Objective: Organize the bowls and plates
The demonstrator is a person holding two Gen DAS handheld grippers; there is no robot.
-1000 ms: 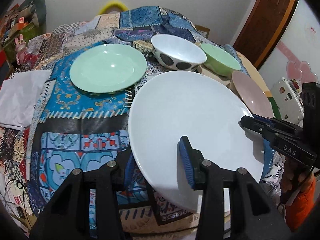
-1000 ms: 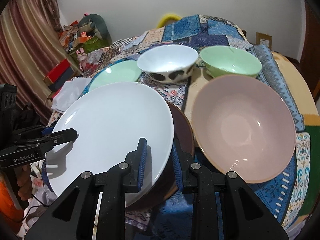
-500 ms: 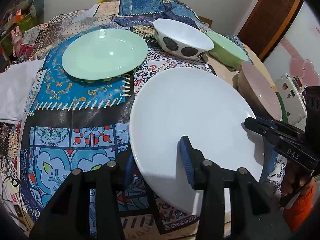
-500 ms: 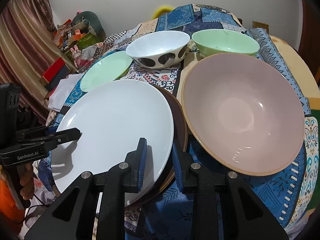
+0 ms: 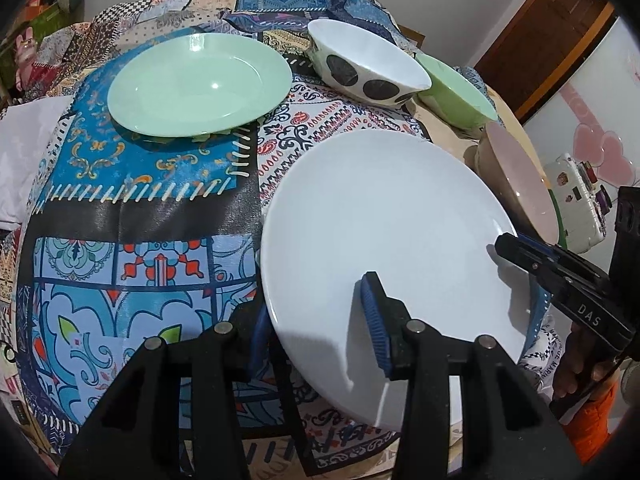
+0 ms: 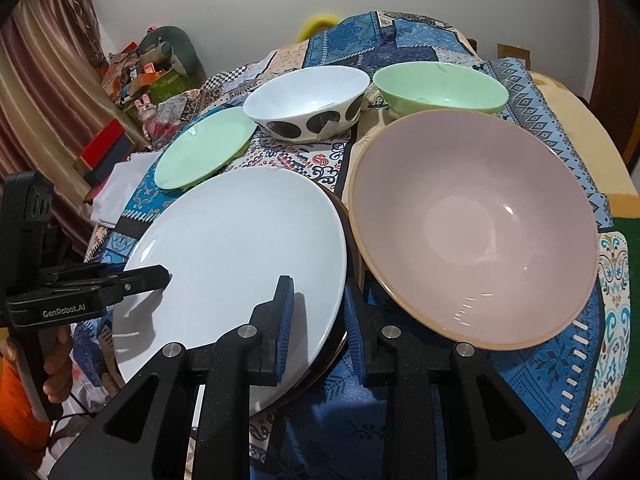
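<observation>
A large white plate (image 5: 384, 216) (image 6: 240, 248) lies on a brown plate (image 6: 340, 344) on the patterned tablecloth. My left gripper (image 5: 316, 328) grips the white plate's near rim, one pad above and one below. My right gripper (image 6: 318, 328) is shut on the rims of the white and brown plates together; it also shows in the left wrist view (image 5: 532, 272). A pale green plate (image 5: 200, 84) (image 6: 204, 148), a white bowl with black spots (image 5: 368, 68) (image 6: 308, 100), a green bowl (image 5: 456, 92) (image 6: 440, 88) and a big pink bowl (image 6: 476, 220) (image 5: 520, 184) stand around.
A folded white cloth (image 5: 20, 156) lies at the table's left edge. A white device (image 5: 576, 196) sits beyond the right edge. Clutter and a curtain (image 6: 48, 80) stand to the left of the table. A brown door (image 5: 552, 28) is at the far right.
Both grippers have kept hold of the plate stack and carried it down to the tablecloth, ending lower and nearer the table beside the pink bowl.
</observation>
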